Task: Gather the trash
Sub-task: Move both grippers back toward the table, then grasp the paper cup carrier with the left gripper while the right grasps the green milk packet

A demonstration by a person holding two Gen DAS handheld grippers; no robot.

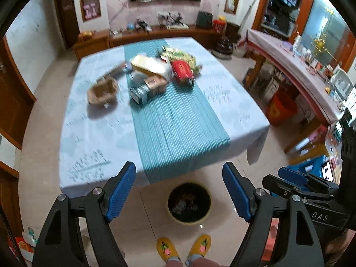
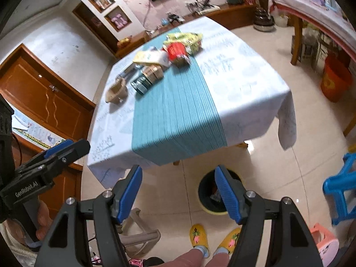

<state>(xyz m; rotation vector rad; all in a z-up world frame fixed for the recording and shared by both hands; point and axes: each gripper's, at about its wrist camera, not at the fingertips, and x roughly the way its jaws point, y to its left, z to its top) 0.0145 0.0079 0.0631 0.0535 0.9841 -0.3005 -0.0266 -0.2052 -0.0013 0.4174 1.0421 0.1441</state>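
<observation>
Both views look down at a square surface covered with a pale blue cloth, with a teal striped runner along its middle. The trash lies in a loose pile at the far end of the runner: a red packet, a yellow-green crinkled wrapper, a flat cream and yellow carton, a small brown cardboard box and a dark teal box. A shallow brown paper tray lies apart from the pile, on the pale cloth just to its left.

On the tiled floor, near the close edge of the surface, stands a round bin with a black liner and a yellow rim; some dark things are already inside, too blurred to name.

The left gripper has its blue-padded fingers wide apart with nothing between them. The right gripper also has its fingers apart and empty; one of them partly covers the bin in its view. The person's yellow embroidered slippers stand just before the bin.
</observation>
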